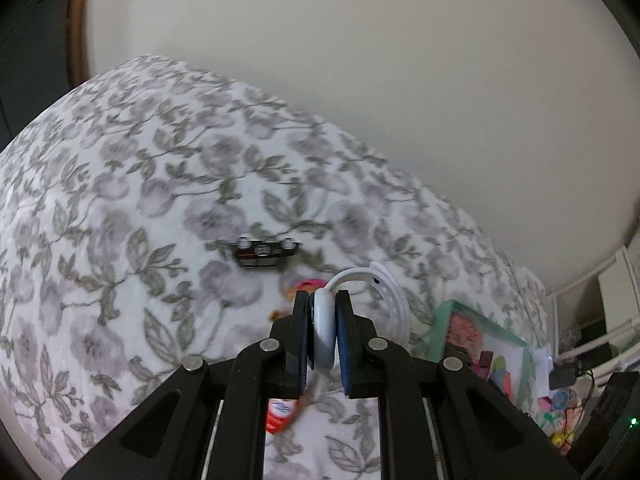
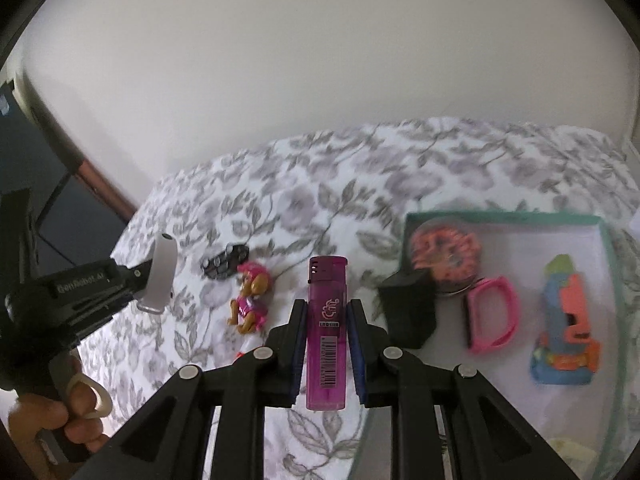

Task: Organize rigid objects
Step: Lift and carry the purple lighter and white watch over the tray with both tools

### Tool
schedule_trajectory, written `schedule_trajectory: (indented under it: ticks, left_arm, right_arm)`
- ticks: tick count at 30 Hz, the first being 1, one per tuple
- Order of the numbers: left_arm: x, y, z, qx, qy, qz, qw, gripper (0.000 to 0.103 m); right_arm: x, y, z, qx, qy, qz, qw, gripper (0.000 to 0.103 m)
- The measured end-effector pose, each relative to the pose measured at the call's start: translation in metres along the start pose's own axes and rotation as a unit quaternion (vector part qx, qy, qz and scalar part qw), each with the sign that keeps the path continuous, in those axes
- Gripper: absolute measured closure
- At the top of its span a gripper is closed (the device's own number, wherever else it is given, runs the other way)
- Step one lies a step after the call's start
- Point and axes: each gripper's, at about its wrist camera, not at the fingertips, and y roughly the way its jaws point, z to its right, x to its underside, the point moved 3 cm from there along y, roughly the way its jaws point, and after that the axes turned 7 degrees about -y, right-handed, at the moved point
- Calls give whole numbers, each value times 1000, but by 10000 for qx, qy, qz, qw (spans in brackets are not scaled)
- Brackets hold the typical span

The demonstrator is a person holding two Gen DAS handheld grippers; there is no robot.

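The purple lighter (image 2: 326, 330), clamped by the right gripper (image 2: 327, 344) left of the green box (image 2: 608, 248), is risking slipping, while the left gripper (image 1: 323, 334) is pinching a white watch (image 1: 324, 336).

The white smartwatch (image 1: 323, 334) is pinched on edge between the left gripper's (image 1: 323, 320) pads, its perforated strap curling forward and to the right of the tips. The translucent purple lighter (image 2: 326, 332) stands lengthwise between the right gripper's (image 2: 326, 312) fingers, cap end forward and barcode nearest the camera. On the floral bedspread ahead and left of that gripper lie a pink-clad toy pup figure (image 2: 250, 304) and, just beyond it, a small black toy car (image 2: 225, 266).
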Motion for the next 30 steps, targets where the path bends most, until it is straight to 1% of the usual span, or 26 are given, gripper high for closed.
schedule_trajectory:
  ticks: [2, 9, 11, 12, 18, 23, 27, 30]
  left_arm:
    - [4, -1, 12, 86, 134, -3, 9999, 90]
    - [21, -4, 56, 247, 761, 16, 9968, 90]
    - [28, -2, 69, 285, 954, -19, 9950, 90]
    - [31, -2, 74, 306, 1022, -40, 9943, 90]
    - [57, 6, 108, 307, 1590, -152, 9867, 90]
    - [82, 17, 130, 412, 1922, -424, 9796, 90]
    - [100, 24, 144, 452, 2161, -605, 9735, 90]
    - [113, 33, 149, 489, 2248, -798, 9699, 90]
  right_arm:
    - [-3, -9, 8, 86, 58, 97, 9999, 82]
    - [-8, -45, 44, 647, 231, 448, 9966, 82]
    - [-7, -52, 56, 875, 285, 491, 9945, 82]
    - [-6, -56, 65, 1029, 341, 488, 9929, 82]
    - [6, -72, 110, 1585, 725, 478, 9835, 82]
    - [13, -85, 136, 2006, 883, 472, 9745, 82]
    - [20, -83, 154, 2134, 1004, 360, 9711, 82]
    - [25, -79, 163, 2360, 1021, 215, 9661, 82]
